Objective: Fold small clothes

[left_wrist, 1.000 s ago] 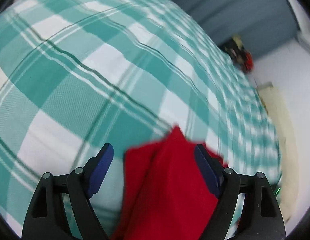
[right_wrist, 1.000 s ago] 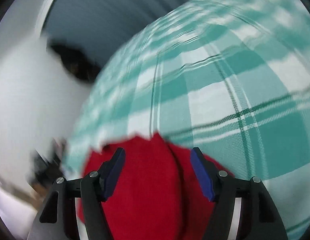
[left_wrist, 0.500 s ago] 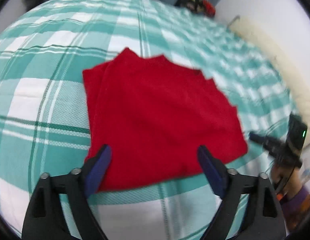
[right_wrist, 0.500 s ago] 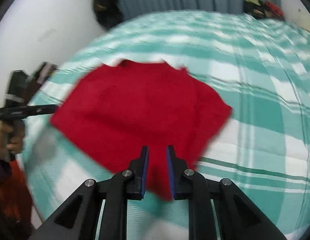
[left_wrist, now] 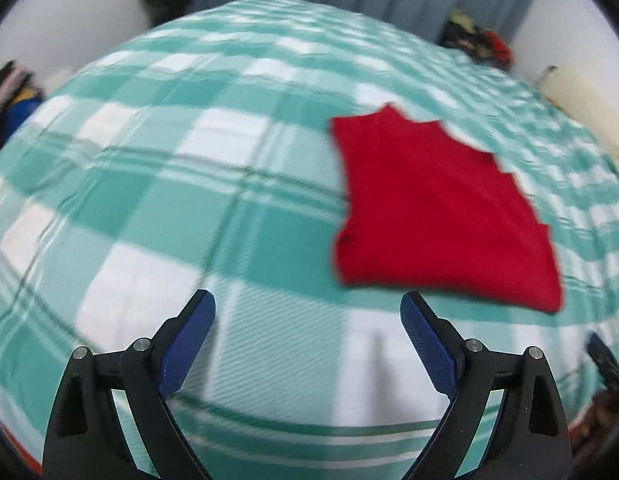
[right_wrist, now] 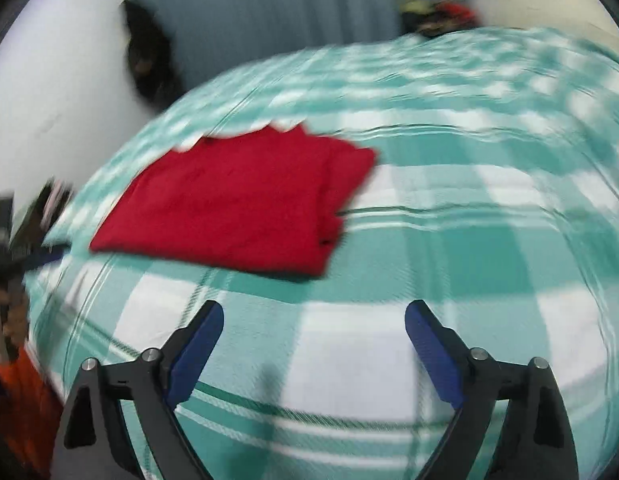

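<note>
A red garment (left_wrist: pixel 441 220) lies folded flat on the teal and white checked bed cover (left_wrist: pixel 169 208). In the left wrist view it sits up and to the right of my left gripper (left_wrist: pixel 306 298), which stands open over bare cover, a short way back from the cloth. In the right wrist view the red garment (right_wrist: pixel 245 204) lies up and to the left of my right gripper (right_wrist: pixel 314 306). The right jaws are opening, with nothing between them, and neither gripper touches the cloth.
A pile of coloured clothes (left_wrist: pixel 477 42) sits at the far end of the bed by a grey curtain (right_wrist: pixel 269 12). A cream pillow (left_wrist: pixel 581 100) lies along the right edge. A dark thing (right_wrist: pixel 149 60) hangs on the white wall. Something orange (right_wrist: pixel 21 400) shows off the bed's left edge.
Both grippers have drawn back from the red garment, which now lies flat and apart from them. The right jaws went nearly shut half a second ago and are wide again.
</note>
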`<state>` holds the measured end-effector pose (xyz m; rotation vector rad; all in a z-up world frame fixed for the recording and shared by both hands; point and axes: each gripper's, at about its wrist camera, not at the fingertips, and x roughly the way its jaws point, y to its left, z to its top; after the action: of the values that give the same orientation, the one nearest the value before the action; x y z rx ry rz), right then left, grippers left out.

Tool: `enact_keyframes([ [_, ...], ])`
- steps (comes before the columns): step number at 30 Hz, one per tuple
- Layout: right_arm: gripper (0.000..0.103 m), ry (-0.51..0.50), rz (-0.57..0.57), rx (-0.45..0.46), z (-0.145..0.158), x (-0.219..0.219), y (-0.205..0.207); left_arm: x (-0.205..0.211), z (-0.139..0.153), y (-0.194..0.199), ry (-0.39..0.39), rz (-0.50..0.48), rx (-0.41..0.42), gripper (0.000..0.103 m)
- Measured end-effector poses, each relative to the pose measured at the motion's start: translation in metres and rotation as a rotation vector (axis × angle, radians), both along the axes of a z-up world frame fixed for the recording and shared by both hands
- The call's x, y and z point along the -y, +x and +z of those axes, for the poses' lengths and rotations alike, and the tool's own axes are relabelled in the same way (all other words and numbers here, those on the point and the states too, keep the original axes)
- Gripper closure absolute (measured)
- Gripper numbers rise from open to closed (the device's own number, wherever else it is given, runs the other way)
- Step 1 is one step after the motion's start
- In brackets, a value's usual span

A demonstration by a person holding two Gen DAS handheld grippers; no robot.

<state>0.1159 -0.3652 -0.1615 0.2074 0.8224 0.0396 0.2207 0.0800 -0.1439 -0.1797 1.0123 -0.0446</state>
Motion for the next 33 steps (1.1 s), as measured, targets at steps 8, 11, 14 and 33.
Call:
enact_keyframes([
  [8, 0.005, -0.019, -0.099, -0.118, -0.042, 0.013, -0.007, -0.012, -0.046, -0.012, 0.079, 0.014, 0.023, 0.001],
  [11, 0.005, -0.024, -0.112, -0.112, -0.042, 0.014, -0.006, -0.012, -0.047, -0.010, 0.079, 0.007, 0.023, 0.001],
  [14, 0.006, -0.033, -0.110, -0.132, -0.038, 0.014, 0.000, -0.015, -0.048, -0.014, 0.072, 0.003, 0.044, 0.001],
  [33, 0.008, -0.300, 0.226, -0.295, -0.041, -0.114, 0.285, -0.011, -0.050, -0.021, 0.066, 0.003, 0.092, 0.001],
])
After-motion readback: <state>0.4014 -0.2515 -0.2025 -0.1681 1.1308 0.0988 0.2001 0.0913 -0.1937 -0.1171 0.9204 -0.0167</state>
